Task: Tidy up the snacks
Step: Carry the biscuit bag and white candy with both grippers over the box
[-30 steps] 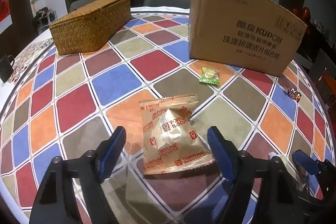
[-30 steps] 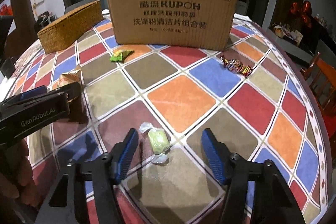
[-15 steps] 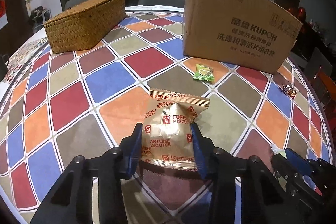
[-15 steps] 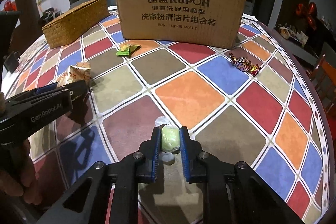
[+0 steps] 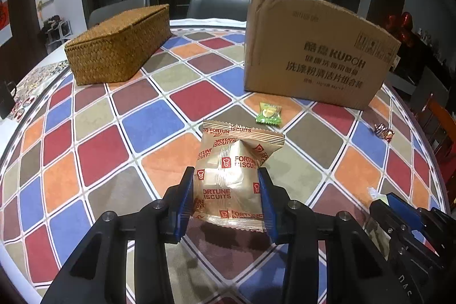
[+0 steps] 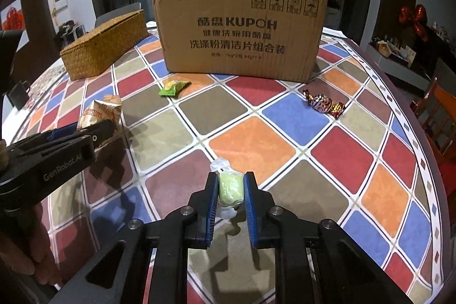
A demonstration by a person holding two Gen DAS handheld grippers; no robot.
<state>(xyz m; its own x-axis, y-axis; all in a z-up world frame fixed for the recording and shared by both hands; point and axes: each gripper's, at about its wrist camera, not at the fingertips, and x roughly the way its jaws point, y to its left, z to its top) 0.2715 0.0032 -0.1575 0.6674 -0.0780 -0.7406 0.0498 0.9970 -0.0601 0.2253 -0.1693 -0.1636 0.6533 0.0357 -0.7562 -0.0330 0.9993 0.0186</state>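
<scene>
Both grippers same build: matte black plastic frames, triangular cutouts in the arms, silver round screw heads at the pivots. Left gripper (image 5: 226,200): ribbed blue pads (image 5: 184,197) lining the jaws. Right gripper (image 6: 230,191): identical blue ribbed pads (image 6: 211,207), four silver screws visible. Left unit's side carries white "GenRobot.AI" lettering, seen from the right wrist view. A hand (image 6: 20,252) shows at lower left there, too dark for detail.

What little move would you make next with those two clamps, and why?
Probably lift both straight up. The left hand-held gripper is shut on the fortune biscuit packet, and the right hand-held gripper on the pale green candy. Both snacks seem to sit low on the tablecloth, so raising them clears it before carrying.
</scene>
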